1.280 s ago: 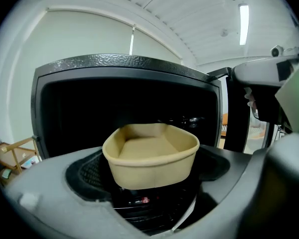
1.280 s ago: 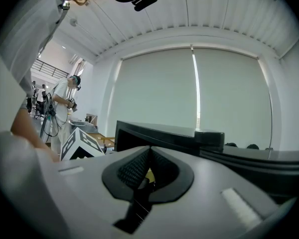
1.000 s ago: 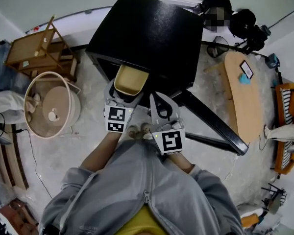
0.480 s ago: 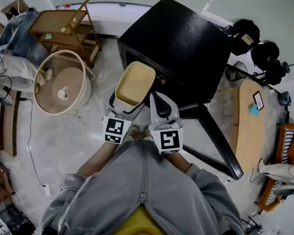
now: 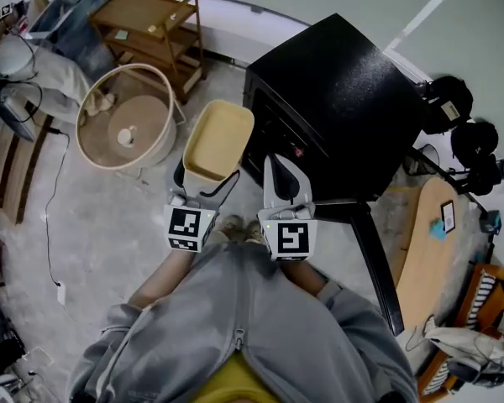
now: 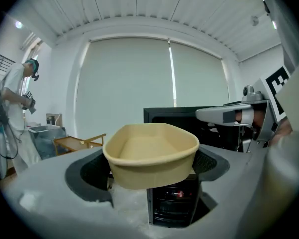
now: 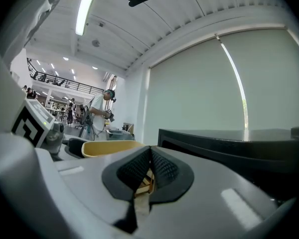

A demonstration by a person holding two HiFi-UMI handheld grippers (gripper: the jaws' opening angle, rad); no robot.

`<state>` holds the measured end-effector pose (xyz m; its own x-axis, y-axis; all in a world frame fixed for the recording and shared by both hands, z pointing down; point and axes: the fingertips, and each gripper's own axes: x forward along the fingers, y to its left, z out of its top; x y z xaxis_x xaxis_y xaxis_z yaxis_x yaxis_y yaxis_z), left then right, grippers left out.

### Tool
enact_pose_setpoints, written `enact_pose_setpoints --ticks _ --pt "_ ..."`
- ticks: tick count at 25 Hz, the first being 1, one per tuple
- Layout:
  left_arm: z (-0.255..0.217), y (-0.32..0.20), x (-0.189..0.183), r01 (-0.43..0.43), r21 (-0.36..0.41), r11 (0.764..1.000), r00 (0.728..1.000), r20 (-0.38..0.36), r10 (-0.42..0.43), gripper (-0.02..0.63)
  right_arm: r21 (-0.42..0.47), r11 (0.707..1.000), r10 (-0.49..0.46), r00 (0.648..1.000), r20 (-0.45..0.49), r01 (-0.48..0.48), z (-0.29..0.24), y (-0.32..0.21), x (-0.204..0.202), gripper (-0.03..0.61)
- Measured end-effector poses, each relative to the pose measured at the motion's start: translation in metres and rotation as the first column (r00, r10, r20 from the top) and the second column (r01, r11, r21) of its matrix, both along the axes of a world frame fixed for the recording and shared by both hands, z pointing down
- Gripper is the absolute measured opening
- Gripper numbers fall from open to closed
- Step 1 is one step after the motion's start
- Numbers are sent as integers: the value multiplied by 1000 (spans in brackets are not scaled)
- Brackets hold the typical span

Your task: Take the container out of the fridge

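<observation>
A shallow tan container (image 5: 218,139) is gripped at its near end between the widely spread jaws of the left gripper (image 5: 207,180). The right gripper (image 5: 280,164), just beside it, is seen with its jaws pressed together on nothing. Beyond and to the right of both, the black fridge (image 5: 353,116) is shown with its door (image 5: 378,267) open and the container fully outside, so the removal is judged essentially done, with only a set-down thought to remain.

the tan oval container (image 5: 217,141) (empty, upright) is held outside the black fridge (image 5: 344,99), just beside its front.
</observation>
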<state>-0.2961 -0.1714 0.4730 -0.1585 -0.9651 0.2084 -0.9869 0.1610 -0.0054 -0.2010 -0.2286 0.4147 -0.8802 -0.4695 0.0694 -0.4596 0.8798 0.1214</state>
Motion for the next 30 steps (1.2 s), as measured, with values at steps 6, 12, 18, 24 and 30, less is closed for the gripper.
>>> enact_pose_setpoints --ticks 6,12,18,24,30 --pt "-36 12 -26 105 45 993 994 17 -106 506 6 1000 -18 999 45 18 -25 5 -12 2" --pt "-73 11 -41 171 86 981 985 17 -173 506 30 1000 -9 998 66 7 -49 0 -11 1" --pt "-101 3 -46 182 115 977 981 42 -188 507 76 997 17 995 94 -24 -70 -12 -6 2" --pt "-112 -3 -45 160 132 978 983 72 -171 508 78 996 30 998 59 -34 -67 -21 -3 0" --pt "-113 -5 -41 140 142 980 986 65 -151 508 43 999 17 997 77 -20 -69 -16 -7 0"
